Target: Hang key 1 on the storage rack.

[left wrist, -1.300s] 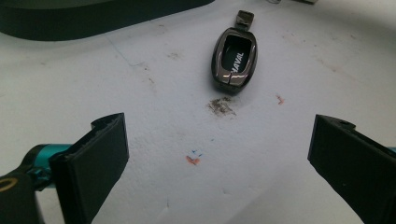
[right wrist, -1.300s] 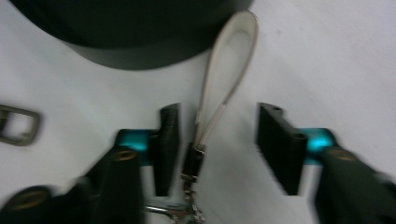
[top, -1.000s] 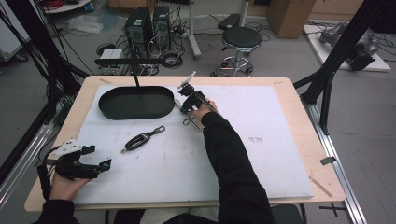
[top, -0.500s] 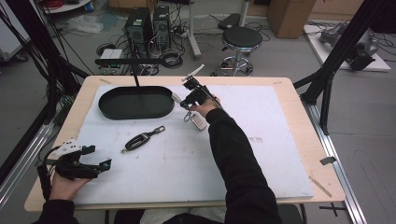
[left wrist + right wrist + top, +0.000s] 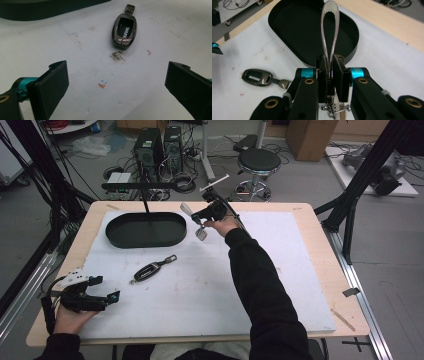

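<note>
Right tongs (image 5: 329,75) clamped on a silver strap loop (image 5: 329,27), lifted clear of the bench (image 5: 300,265) beside the black tray (image 5: 145,230). Left tongs (image 5: 117,85) spread wide, empty, near the car key (image 5: 125,28).

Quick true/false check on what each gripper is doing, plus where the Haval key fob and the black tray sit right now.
1. The right gripper is shut on a strap loop. True.
2. The left gripper holds the key fob. False: its fingers stand open and empty, with the fob lying on the mat ahead of them.
3. The fob lies inside the tray. False: it lies on the white mat, apart from the tray.
4. A small tag hangs below the right gripper, off the mat. True.
5. The tray holds several keys. False: it looks empty.
</note>
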`<state>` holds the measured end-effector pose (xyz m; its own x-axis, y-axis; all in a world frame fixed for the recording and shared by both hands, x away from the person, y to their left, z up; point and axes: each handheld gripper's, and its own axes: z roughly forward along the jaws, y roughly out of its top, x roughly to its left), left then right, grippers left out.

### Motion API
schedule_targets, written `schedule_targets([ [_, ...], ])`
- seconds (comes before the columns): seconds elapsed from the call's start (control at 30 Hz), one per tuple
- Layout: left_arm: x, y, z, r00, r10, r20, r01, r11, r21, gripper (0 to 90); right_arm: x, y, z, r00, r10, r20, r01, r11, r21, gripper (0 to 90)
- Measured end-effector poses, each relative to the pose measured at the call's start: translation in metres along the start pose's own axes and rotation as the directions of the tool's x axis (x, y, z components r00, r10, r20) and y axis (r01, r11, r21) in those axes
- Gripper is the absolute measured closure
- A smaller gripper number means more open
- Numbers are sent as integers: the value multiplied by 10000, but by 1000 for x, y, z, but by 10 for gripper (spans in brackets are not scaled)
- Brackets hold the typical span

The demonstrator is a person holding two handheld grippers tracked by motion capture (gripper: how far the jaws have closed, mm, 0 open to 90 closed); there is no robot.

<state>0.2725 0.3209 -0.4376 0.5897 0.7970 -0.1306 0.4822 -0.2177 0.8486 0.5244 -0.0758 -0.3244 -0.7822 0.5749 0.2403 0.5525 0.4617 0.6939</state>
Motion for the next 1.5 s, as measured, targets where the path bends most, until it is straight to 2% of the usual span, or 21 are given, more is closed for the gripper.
schedule_targets([
  [0.17, 0, 0, 0, 10000, 14, 19, -14, 10000, 27, 56, 1, 3, -5, 9999, -105, 127, 108, 9997, -234, 831],
  [0.33, 0, 0, 1, 10000, 13, 44, -14, 10000, 32, 56, 3, 6, -9, 10000, 36, 58, -33, 9987, -512, 831],
  [0.47, 0, 0, 1, 10000, -2, 66, 2, 10000, -3, 56, 8, 17, -13, 10000, 1, 50, 2, 9976, -685, 831],
  [0.6, 0, 0, 1, 10000, -3, 69, 4, 10000, -11, 56, 21, 40, -18, 9994, -259, 209, 277, 9951, -947, 830],
  [0.67, -1, 0, 1, 10000, 13, 70, -13, 10000, -2, 56, 23, 44, -18, 9993, -284, 252, 308, 9946, -992, 830],
  [1.1, -1, 0, 1, 9999, 9, 134, -8, 10000, -52, 56, 40, 82, -13, 9979, -368, 530, 436, 9900, -1339, 829],
  [1.27, 0, 0, 1, 9998, -33, 173, 35, 9999, -113, 56, 42, 89, -9, 9978, -212, 629, 308, 9874, -1555, 829],
  [1.5, 1, 1, 0, 9998, -86, 163, 89, 9998, -186, 56, 49, 102, 4, 9967, -360, 725, 471, 9863, -1582, 829],
])
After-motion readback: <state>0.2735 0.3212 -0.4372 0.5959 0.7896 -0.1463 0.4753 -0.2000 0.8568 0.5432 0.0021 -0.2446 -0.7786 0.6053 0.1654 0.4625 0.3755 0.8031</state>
